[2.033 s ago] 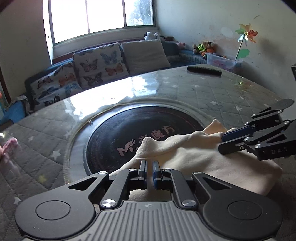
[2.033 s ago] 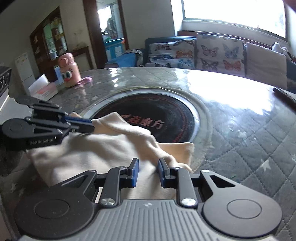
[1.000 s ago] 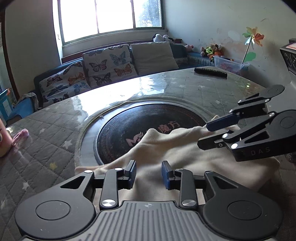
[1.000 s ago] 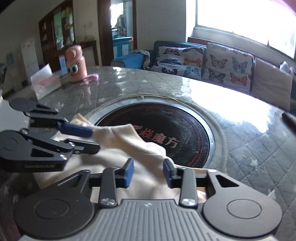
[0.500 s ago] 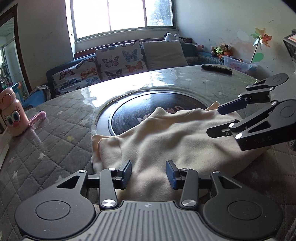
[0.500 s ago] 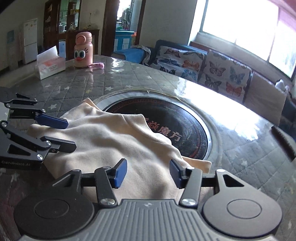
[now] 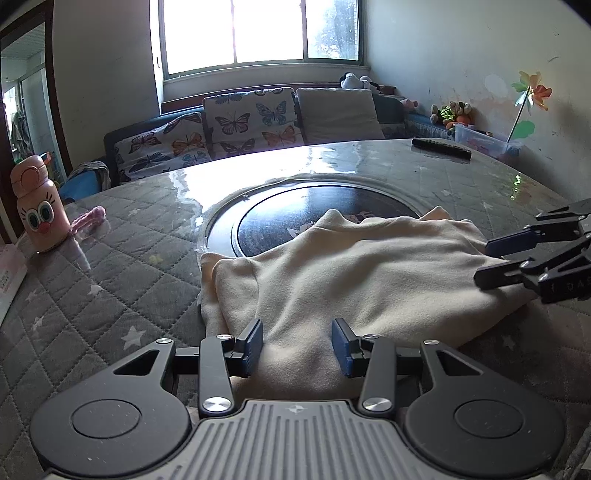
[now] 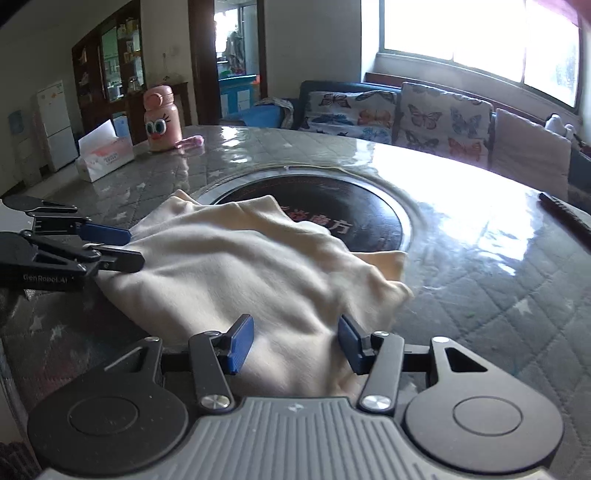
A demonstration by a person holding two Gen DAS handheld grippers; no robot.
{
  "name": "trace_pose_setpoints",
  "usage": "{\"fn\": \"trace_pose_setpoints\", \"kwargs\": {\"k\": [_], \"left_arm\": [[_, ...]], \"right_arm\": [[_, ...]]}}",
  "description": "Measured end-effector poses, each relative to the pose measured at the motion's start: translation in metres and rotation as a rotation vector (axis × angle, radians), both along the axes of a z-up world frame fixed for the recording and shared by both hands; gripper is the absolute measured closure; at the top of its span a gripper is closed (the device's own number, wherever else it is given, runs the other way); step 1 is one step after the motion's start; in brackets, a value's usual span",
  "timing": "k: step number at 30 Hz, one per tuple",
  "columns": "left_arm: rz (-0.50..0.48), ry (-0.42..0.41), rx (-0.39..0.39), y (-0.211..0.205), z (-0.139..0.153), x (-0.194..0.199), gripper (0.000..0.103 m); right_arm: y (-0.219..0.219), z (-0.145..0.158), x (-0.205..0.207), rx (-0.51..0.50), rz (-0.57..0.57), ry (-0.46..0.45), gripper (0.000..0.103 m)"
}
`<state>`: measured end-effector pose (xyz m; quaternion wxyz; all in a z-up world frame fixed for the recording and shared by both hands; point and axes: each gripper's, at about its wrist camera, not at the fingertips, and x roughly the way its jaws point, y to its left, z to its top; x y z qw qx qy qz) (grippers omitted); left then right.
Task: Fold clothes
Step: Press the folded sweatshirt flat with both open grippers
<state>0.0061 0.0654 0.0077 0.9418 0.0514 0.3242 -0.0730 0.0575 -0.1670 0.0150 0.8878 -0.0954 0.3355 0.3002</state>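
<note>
A pink bottle (image 7: 37, 206) with big cartoon eyes is standing on the grey quilted table (image 7: 110, 266), and a small pink thing (image 7: 90, 218) is lying just beside it. A tissue box (image 8: 105, 155) is sitting near them. A long black remote (image 7: 441, 147) is lying at the far edge. Butterfly cushions (image 7: 251, 122) are leaning on the sofa under the window (image 7: 258, 33). A paper pinwheel (image 7: 532, 88) is standing by the wall.

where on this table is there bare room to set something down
Free: the quilted table between the pink bottle and the cream garment, and the glossy stretch right of the garment, short of the black remote. Crowded: the near middle, where the garment and both open grippers sit.
</note>
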Motion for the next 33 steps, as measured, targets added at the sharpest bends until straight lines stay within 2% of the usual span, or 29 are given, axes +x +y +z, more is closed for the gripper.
{"fn": "trace_pose_setpoints", "kwargs": {"k": [3,7,12,18,23,25,33], "left_arm": [[0.000,-0.008,0.001,0.001,0.002,-0.006,0.059],[0.013,0.004,-0.010,0.005,-0.003,-0.007,0.057],[0.030,0.003,-0.027,0.011,0.000,-0.009,0.057],[0.061,-0.018,-0.054,0.019,0.006,-0.009,0.059],[0.114,0.024,-0.066,0.033,-0.006,-0.005,0.057],[0.122,0.032,-0.095,0.039,-0.006,-0.006,0.057],[0.130,-0.003,-0.105,0.036,0.005,0.007,0.058]], "right_arm": [[-0.008,0.010,-0.011,0.036,-0.009,-0.030,0.052],[-0.007,0.012,-0.021,0.085,0.042,-0.040,0.053],[-0.006,-0.005,-0.019,0.053,0.052,0.017,0.056],[-0.007,0.005,-0.021,0.084,0.063,0.011,0.056],[-0.001,0.000,-0.018,0.084,0.067,0.029,0.055],[-0.002,-0.001,-0.017,0.080,0.066,0.037,0.055],[0.007,0.007,-0.006,0.096,0.069,0.019,0.055]]}}
